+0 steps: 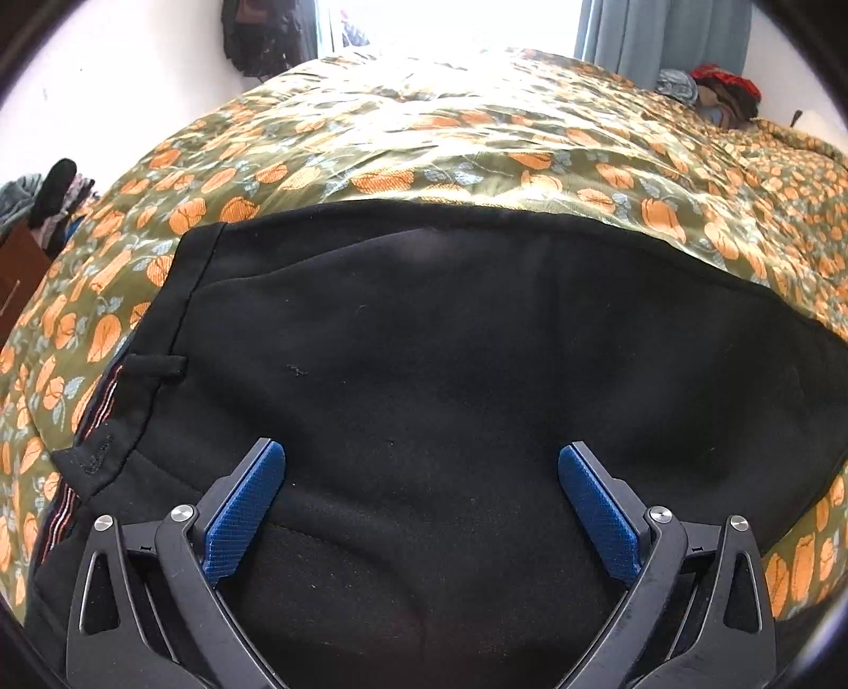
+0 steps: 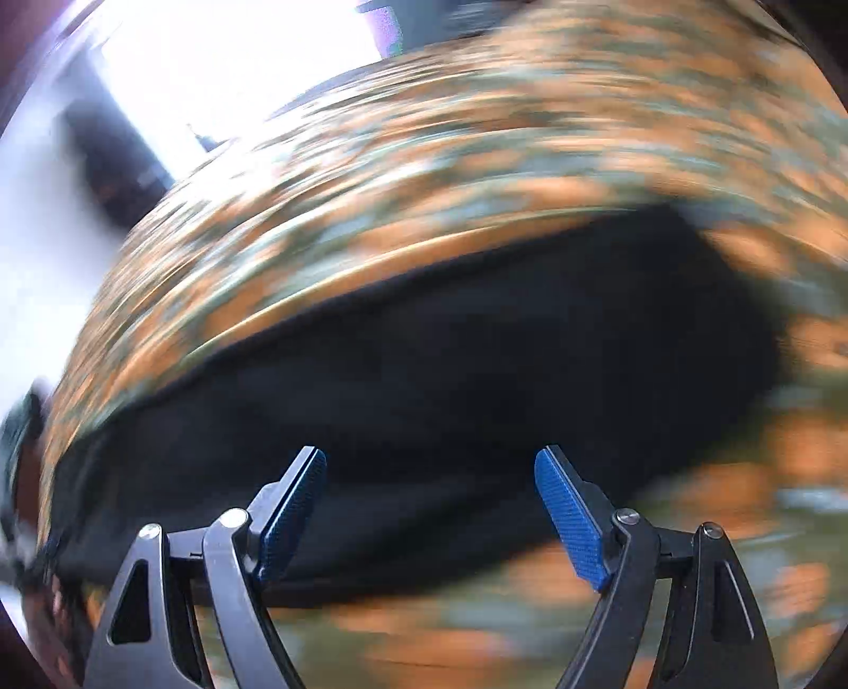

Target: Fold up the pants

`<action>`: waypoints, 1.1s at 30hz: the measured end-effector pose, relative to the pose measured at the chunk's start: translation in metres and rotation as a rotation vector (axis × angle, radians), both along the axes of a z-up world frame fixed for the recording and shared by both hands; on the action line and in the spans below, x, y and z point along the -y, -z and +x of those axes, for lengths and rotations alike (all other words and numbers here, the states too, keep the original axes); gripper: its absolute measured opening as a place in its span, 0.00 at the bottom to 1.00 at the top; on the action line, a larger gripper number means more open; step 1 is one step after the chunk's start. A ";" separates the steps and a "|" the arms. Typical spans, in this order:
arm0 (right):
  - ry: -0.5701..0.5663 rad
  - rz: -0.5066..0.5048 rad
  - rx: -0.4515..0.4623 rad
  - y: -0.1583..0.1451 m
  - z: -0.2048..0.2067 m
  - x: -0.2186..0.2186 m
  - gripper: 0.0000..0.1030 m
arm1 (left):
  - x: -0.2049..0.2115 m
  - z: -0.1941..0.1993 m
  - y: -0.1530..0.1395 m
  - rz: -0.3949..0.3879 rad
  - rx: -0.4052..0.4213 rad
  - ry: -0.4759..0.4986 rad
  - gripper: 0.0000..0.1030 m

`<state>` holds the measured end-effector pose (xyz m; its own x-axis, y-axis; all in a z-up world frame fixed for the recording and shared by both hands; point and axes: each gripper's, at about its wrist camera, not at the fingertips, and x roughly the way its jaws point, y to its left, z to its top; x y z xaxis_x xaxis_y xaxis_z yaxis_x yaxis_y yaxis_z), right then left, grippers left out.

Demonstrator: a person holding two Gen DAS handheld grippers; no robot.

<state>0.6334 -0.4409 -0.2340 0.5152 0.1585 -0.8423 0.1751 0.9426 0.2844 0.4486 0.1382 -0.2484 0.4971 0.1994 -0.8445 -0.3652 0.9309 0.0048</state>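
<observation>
Pants (image 1: 450,344), black, lay spread on the flowered bedspread (image 1: 403,132) right under my fingers. My left gripper (image 1: 421,461) hung wide open over them, holding nothing; my right gripper (image 2: 429,466), blurred, gaped too. Beyond, clothes (image 1: 710,93) lay piled by the curtain (image 1: 662,32).

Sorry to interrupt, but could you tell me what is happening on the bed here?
A person is folding black pants on a bed with a floral bedspread, holding a gripper in each hand. The left gripper is open over the pants, with the waistband and a belt loop to its left. The right gripper is open too, holding nothing; its view is smeared by motion blur. A pile of clothes sits at the far corner.
</observation>
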 end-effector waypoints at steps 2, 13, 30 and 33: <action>0.124 -0.064 -0.037 -0.002 -0.009 0.044 0.78 | 0.000 0.000 0.001 0.003 0.001 0.000 1.00; 0.226 0.313 0.134 -0.022 -0.078 0.101 0.78 | 0.000 0.001 0.004 0.011 0.012 -0.003 1.00; 0.501 0.460 0.137 0.020 0.000 0.092 0.16 | 0.002 0.001 0.008 0.034 0.014 -0.003 1.00; 0.326 0.456 0.258 -0.020 -0.003 0.077 0.12 | 0.003 0.001 0.009 0.040 0.019 -0.003 1.00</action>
